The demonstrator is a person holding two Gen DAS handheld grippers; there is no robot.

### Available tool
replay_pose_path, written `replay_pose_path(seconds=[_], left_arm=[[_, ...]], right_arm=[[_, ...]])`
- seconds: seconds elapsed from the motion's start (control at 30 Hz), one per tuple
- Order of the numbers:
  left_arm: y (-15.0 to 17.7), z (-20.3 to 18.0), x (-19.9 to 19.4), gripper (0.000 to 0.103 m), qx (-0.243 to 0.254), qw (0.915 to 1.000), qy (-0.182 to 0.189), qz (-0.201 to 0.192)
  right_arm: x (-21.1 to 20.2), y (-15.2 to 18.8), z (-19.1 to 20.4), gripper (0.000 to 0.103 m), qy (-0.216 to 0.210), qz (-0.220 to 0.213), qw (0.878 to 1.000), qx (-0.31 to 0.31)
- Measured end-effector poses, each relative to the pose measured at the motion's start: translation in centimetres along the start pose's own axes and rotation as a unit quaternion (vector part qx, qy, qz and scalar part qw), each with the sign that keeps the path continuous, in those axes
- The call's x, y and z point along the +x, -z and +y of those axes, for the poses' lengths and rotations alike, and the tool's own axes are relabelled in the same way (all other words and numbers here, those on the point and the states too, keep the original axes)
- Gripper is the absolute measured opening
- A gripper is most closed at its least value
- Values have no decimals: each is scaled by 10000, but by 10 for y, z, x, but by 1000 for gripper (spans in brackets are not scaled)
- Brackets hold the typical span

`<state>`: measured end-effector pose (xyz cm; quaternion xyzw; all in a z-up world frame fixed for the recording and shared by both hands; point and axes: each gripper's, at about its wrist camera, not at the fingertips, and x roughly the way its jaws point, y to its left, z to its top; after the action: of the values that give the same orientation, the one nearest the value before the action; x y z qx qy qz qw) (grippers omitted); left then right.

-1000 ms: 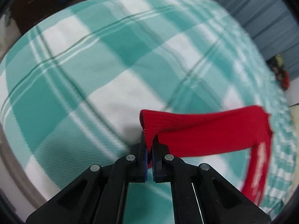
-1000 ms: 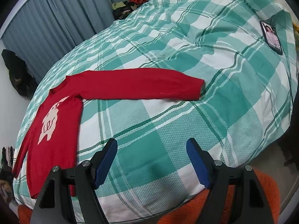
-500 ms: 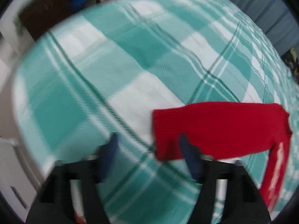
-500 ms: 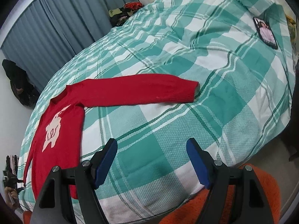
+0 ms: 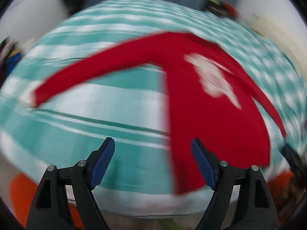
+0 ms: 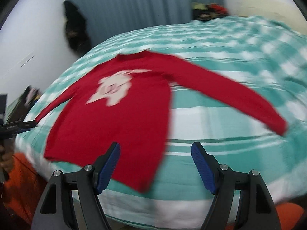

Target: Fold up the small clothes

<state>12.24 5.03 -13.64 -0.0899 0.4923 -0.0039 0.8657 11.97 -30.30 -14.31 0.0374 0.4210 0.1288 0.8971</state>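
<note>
A red sweater [image 5: 211, 126] with a white motif on its chest lies flat on the teal-and-white plaid bed cover [image 5: 119, 88], sleeves spread out, hem toward me. My left gripper [image 5: 152, 154] hovers above the near edge of the bed by the hem's left corner. Its jaws are opening and nothing is between them. In the right wrist view the sweater [image 6: 119, 122] fills the middle. My right gripper [image 6: 155, 160] stands open over its hem's right corner, holding nothing. Both views are blurred by motion.
Grey-blue curtains [image 6: 145, 5] hang behind the bed, with a dark garment [image 6: 76, 28] on the wall and a pile of clothes [image 6: 209, 10] at the far corner. Orange fabric [image 6: 21, 174] shows below the bed's near edge.
The left gripper let go of the sleeve cuff, opened and swung across to the sweater's hem. The right gripper also swung round to face the hem, still open.
</note>
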Motion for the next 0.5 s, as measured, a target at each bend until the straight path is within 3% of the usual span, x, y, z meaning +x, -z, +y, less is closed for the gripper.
replay_pose_path(seconds=[0.1,0.17,0.23,0.37,0.5], left_arm=[[21,-45,31,80,654,9974,68,310],[37,-54,55,79,969,9930,-214,643],[43,-57,47,80,1203,9913,-235,485],[39,-48,29,81,1224,9904,-73,637],[1,-32,22,81,940,9940,170,533]], right_arm=[[39,15,13,75,-175,590,9981,-60],[59,33,10,76,-56,1113,9937,78],[51,39,11,75,-51,982,9952,-15],[38,44,8,75,-71,1105,9938,137],[28,27,2,75,-363,1264,9909,291]])
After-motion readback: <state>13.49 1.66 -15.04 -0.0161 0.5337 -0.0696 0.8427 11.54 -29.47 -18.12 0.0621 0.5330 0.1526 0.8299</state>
